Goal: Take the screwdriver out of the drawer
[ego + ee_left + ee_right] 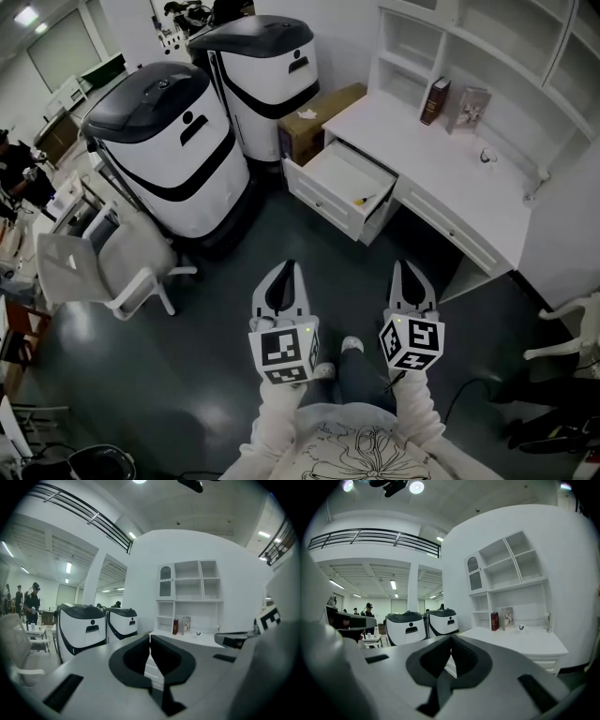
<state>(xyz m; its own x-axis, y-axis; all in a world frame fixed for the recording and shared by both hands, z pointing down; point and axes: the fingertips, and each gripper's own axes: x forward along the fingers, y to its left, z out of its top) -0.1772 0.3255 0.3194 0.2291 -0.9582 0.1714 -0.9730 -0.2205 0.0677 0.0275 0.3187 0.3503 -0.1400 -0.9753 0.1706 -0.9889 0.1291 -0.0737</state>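
The drawer [339, 172] of the white desk [441, 164] stands pulled open, and the screwdriver [364, 200] lies inside it. It has a yellow handle and sits near the drawer's right side, close to the desk front. Nothing touches it.

Both grippers are held out over the dark floor [216, 309], well apart from the drawer and pointing toward it. The left gripper [288, 266] has its fingers [132, 662] closed tip to tip with nothing between them. The right gripper [406, 265] is the same, with its fingers [429, 663] pressed together and empty. The two are side by side, each with its marker cube toward the person's pale sleeves.

On the desk top, against the shelves [487, 56], a dark red book [434, 100] stands upright beside a lighter one [471, 109]. A small object further right is too small to identify. A cardboard box [319, 117] sits on the floor at the desk's left end. Beside it are two large white-and-black machines [178, 150] (rounded housings with dark lids). A white chair [98, 262] stands in front of the nearer machine.
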